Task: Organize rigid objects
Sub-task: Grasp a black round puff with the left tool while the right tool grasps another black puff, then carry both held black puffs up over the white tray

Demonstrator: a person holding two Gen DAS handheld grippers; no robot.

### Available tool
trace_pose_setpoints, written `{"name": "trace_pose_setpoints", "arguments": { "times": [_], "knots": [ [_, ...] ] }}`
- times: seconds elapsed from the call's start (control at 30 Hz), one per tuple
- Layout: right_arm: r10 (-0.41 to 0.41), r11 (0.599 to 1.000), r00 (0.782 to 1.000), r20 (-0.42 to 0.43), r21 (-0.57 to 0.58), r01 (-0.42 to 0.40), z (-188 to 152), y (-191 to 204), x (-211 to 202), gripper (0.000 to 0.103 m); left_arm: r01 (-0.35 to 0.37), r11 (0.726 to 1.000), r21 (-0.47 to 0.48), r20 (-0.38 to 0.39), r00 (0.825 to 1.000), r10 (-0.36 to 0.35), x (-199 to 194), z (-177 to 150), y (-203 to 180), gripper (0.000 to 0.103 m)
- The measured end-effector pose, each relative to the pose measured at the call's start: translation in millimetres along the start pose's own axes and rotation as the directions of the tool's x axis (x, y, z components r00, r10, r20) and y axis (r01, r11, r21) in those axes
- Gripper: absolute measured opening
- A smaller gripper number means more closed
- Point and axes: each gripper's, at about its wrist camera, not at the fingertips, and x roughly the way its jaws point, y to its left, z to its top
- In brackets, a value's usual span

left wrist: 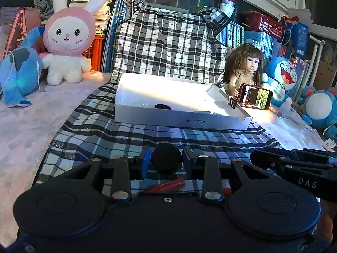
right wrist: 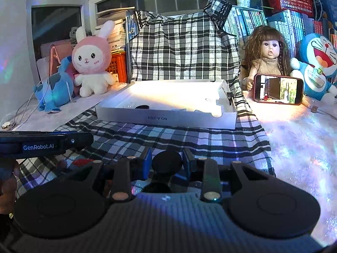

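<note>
So both claws are basically doing the same thing: each one is clamped on a round black disc, held low over the near end of the checked cloth [left wrist: 168, 135]. The left gripper [left wrist: 166, 161] has its pads pressed on a black disc [left wrist: 166, 162], and the right gripper [right wrist: 167, 162] is closed on another black disc [right wrist: 167, 162]. I'd guess they're about to go into the white box [right wrist: 168, 119] sitting further back in the middle of the cloth, since one more dark round thing already lies inside near its front wall. A black binder clip [left wrist: 231, 103] is clipped on the box's right edge.

Count: three discs I can see (two held, one boxed), one box, one clip. Around the back: a pink bunny plush [left wrist: 67, 42] far left, a doll [right wrist: 269, 52] far right with a phone [right wrist: 278, 89] propped in front.
</note>
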Motion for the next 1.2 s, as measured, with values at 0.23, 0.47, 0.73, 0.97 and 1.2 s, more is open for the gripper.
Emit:
{"name": "trace_pose_setpoints", "arguments": {
  "times": [0.23,0.47,0.73,0.97,1.2],
  "knots": [
    [-0.007,1.0,1.0,0.009,0.008,0.007,5,-4,3,0.037,0.021,1.0,0.003,0.004,1.0,-0.021,5,8,-3,0.031],
    [-0.011,0.999,1.0,0.007,0.035,0.011,14,-11,10,0.037,0.042,0.999,0.001,-0.011,0.999,-0.042,17,21,-4,0.031],
    [-0.027,0.995,1.0,0.008,0.095,0.026,26,-24,26,0.036,0.03,1.0,0.009,-0.01,1.0,-0.03,37,42,-6,0.031],
    [-0.034,0.988,0.999,0.003,0.154,0.034,44,-35,43,0.036,0.01,1.0,-0.019,-0.013,1.0,-0.01,55,58,2,0.031],
    [-0.046,0.982,0.999,-0.013,0.183,0.047,56,-43,64,0.028,-0.006,1.0,-0.028,-0.029,1.0,0.005,76,67,10,0.031]
  ]
}}
